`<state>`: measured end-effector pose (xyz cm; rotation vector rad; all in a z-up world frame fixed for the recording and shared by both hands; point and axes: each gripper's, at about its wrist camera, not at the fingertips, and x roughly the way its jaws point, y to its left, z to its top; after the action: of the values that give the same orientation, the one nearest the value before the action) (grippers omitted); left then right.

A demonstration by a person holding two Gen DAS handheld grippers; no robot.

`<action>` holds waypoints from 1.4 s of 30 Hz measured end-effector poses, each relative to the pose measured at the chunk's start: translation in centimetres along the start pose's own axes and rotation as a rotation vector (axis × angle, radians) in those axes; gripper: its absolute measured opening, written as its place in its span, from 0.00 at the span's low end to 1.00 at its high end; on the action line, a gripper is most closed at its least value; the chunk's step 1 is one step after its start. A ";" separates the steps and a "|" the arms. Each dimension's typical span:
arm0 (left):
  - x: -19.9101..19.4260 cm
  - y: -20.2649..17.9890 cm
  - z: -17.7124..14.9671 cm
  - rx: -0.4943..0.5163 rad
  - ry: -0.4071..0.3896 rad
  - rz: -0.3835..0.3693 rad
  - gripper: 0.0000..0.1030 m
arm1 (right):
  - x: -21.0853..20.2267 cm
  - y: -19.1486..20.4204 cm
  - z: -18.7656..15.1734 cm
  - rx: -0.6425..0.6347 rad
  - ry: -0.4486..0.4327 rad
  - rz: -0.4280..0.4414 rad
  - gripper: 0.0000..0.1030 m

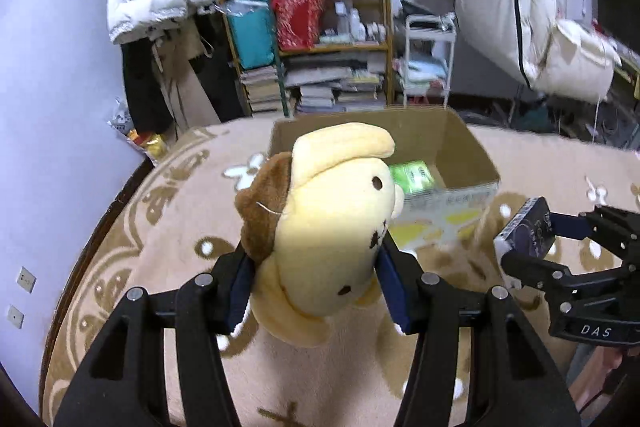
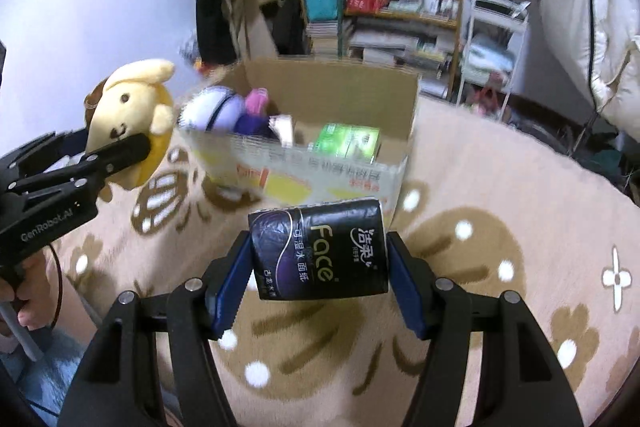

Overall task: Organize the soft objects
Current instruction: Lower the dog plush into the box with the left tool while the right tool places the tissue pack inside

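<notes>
My left gripper (image 1: pixel 314 255) is shut on a yellow plush dog (image 1: pixel 332 227) with a brown cap and holds it above the rug; it also shows in the right wrist view (image 2: pixel 128 115). My right gripper (image 2: pixel 320 259) is shut on a black tissue pack (image 2: pixel 320 247) marked "Face", also seen at the right in the left wrist view (image 1: pixel 528 227). An open cardboard box (image 1: pixel 460 147) stands ahead of both grippers. Inside it lie a green tissue pack (image 2: pixel 348 141) and a purple-and-white plush (image 2: pixel 224 111).
A beige patterned rug (image 2: pixel 500 227) covers the floor. A wooden shelf (image 1: pixel 312 39) with books and bags stands behind the box, a white cart (image 1: pixel 428 59) to its right. White jackets hang at the back. A purple wall (image 1: pixel 52 87) is at the left.
</notes>
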<state>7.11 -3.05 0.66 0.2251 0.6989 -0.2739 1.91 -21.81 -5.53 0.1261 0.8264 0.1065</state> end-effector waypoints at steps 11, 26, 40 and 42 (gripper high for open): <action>0.0 1.1 2.8 -0.056 -0.144 -0.072 0.55 | -3.2 -0.7 2.8 0.013 -0.288 -0.040 0.67; 3.2 -0.6 5.5 -0.004 -0.190 -0.065 0.56 | -0.3 -1.3 5.7 -0.029 -0.345 -0.040 0.67; 7.5 -3.1 5.0 0.081 -0.131 -0.097 0.57 | 2.4 -2.1 5.9 0.002 -0.302 -0.009 0.67; 8.0 -3.4 5.0 0.090 -0.123 -0.094 0.57 | 2.7 -2.3 5.8 0.013 -0.294 -0.005 0.67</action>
<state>14.88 -9.13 -1.32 0.2595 0.5764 -0.4067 8.13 -24.12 -3.91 0.1481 0.5338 0.0755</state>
